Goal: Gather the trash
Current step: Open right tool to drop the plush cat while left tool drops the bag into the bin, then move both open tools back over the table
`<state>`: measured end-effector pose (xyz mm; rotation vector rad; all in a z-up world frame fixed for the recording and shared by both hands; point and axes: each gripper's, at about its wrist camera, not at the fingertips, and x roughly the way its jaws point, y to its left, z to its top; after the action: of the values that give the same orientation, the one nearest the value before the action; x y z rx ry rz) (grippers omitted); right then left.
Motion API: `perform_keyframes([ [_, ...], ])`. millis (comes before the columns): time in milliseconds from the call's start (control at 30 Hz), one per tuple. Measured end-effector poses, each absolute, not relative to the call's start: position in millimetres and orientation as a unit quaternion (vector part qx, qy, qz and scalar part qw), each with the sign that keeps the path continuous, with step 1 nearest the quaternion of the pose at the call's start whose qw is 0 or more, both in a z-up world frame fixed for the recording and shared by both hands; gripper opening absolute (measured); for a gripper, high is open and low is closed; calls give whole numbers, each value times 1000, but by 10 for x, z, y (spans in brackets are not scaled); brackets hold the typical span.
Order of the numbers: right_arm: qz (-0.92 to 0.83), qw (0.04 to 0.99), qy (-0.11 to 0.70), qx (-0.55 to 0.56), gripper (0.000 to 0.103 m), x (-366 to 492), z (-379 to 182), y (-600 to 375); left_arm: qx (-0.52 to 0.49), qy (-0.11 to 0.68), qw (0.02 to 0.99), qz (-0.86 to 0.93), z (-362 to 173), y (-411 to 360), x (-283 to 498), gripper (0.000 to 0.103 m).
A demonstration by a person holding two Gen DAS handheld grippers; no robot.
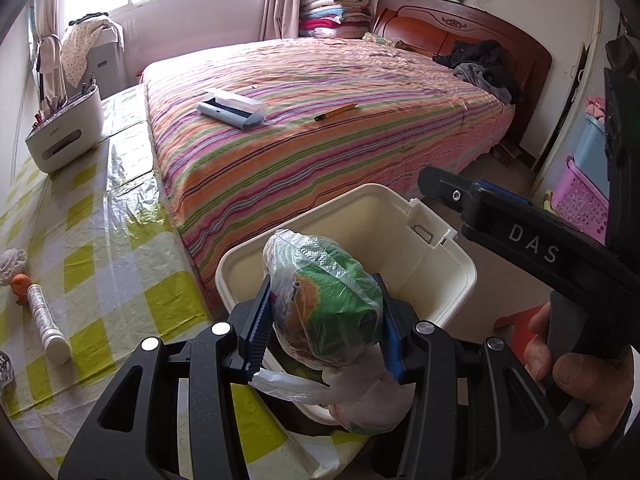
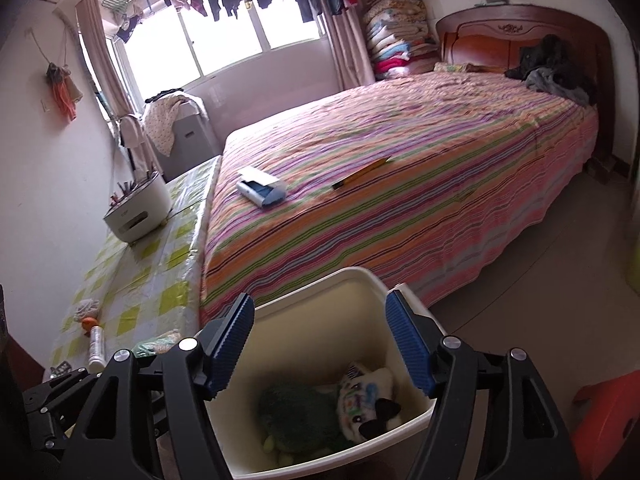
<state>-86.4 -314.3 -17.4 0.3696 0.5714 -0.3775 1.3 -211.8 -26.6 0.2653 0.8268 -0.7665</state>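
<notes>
— Standing by the bed [image 1: 320, 128], what did you make of the left gripper [image 1: 324, 332]?

— It was clamped on a crumpled plastic bag [image 1: 324, 300] with green and orange packaging inside. The blue pads pressed in on both sides of it. The bag hung over the near edge of a cream bin [image 1: 452, 280], and a loose white tail of plastic trailed below the gripper.

— And the right gripper [image 2: 320, 344]?

— Its fingers stood apart, nothing between them. It hovered over the same bin [image 2: 400, 424], looking down into it. From the left-hand camera I could see its black body out to the right, with a hand [image 1: 580, 376] wrapped around the handle.

— Was there anything in the bin?

— Yes. At the bottom lay a dark green lump [image 2: 296, 412] and a white wrapper with coloured print [image 2: 360, 400], touching one another. A few small yellowish bits lay beside the green one; I could not tell what they were.

— Where did the bin stand?

— On the floor, just beside the corner of the striped bed, next to the worktop [image 1: 100, 240] with its yellow-checked plastic cover.

— Anything left on that worktop?

— A white tube [image 1: 48, 320] lay flat near the edge, with a small orange thing [image 1: 20, 284] touching its far end. A white organiser [image 1: 66, 132] with pens stood further back. On the bed lay a pale blue case [image 1: 232, 110] and, well apart from it, a yellow pencil [image 1: 336, 112].
</notes>
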Motion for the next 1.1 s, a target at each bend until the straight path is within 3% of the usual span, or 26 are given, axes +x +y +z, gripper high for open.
perform_keyframes([
  [300,-208,926,256,185,67,-970,-75,-3274,138,397,833,-359,-353,-2341,69,51],
  [367,-210,926,254,184,67,-975,-59,-3297,135,397,834,-358,-355,-2346,88,60],
  [433,-211,925,254,185,67,-972,-56,-3300,136,387,840,-356,-330,-2324,83,75],
  [467,-211,925,255,186,67,-964,-56,-3304,137,379,844,-353,-307,-2304,76,76],
  [1100,-172,932,273,165,71,-551,-62,-2825,142,336,885,-288,-91,-1209,281,80],
])
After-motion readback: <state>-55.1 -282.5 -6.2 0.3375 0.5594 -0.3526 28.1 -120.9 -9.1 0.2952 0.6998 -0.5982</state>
